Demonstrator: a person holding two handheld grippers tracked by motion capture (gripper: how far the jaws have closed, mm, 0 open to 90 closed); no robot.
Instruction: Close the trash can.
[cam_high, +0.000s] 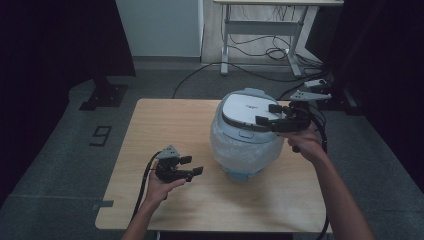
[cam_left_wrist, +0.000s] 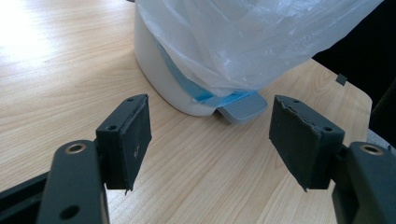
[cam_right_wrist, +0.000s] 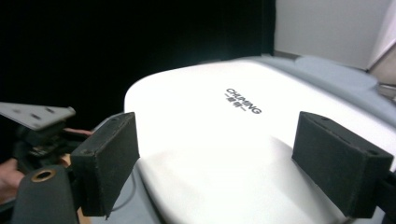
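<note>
- On the wooden table (cam_high: 165, 200) I count one pedal bin (cam_high: 245, 132), bag-lined, lid closed;
- my left gripper (cam_high: 191, 165) gapes wide beside its pedal (cam_left_wrist: 243, 108);
- my right gripper (cam_high: 269, 114), wide, hovers over the lid (cam_right_wrist: 224, 140).

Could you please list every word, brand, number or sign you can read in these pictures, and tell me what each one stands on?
"CHUMING": printed in dark letters on the white lid of the white pedal bin lined with a clear plastic bag.
A smaller line sits directly under that brand name: too small and blurred to read.
"9": a large dark numeral marked on the grey floor, left of the light wooden table.
</note>
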